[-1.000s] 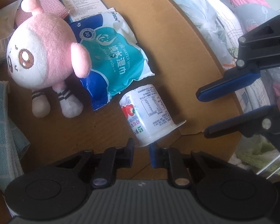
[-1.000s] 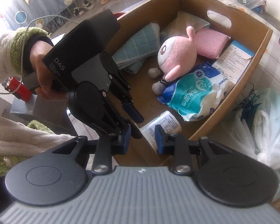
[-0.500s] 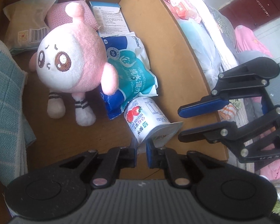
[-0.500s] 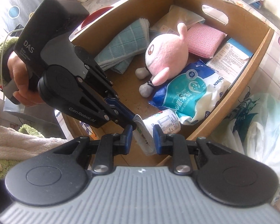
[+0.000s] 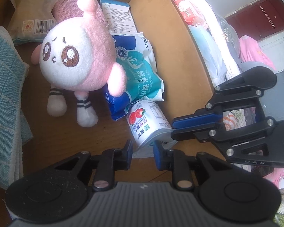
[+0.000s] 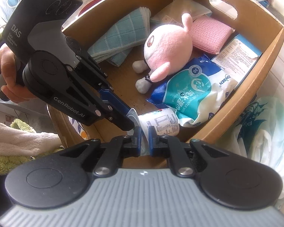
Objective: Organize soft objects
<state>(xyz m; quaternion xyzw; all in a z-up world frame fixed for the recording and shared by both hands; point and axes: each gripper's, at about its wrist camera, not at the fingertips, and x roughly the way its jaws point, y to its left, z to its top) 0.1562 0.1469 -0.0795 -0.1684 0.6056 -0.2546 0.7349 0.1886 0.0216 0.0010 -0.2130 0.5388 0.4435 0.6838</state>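
A cardboard box [image 6: 242,102] sits open, seen from above through two cameras mounted on hand-held grippers. Inside it lies a white yoghurt cup [image 5: 148,124] with a strawberry picture, tipped on its side on the box floor near the right-hand wall, its foil rim pointing toward the cameras.

The right gripper [image 6: 144,139] reaches in over the box wall. Its jaws have just closed to a narrow gap and pinch the rim of the yoghurt cup [image 6: 159,122]; the thin edge of the cup shows between the blue pads.

The left gripper [image 5: 143,152], held by a person's hand [image 6: 8,75], points steeply down into the box. Its jaws have just been opening and now stand a little apart on either side of the cup's rim. Whether the pads touch the cup cannot be told from either view.

Just behind the cup lies a blue and white pack of wet wipes [image 5: 140,73], touching it. A pink and white plush toy [image 5: 75,60] with big brown eyes lies partly on the pack. A pink sponge [image 6: 210,36] and a blue and white carton [image 6: 238,54] lie behind the plush toy, toward the far end. A folded teal checked cloth [image 5: 3,87] lies along the left side, and a pale sealed packet [image 5: 32,24] with a barcode rests in the far corner. Outside the box, thin plastic bags [image 6: 265,132] lie against its wall.
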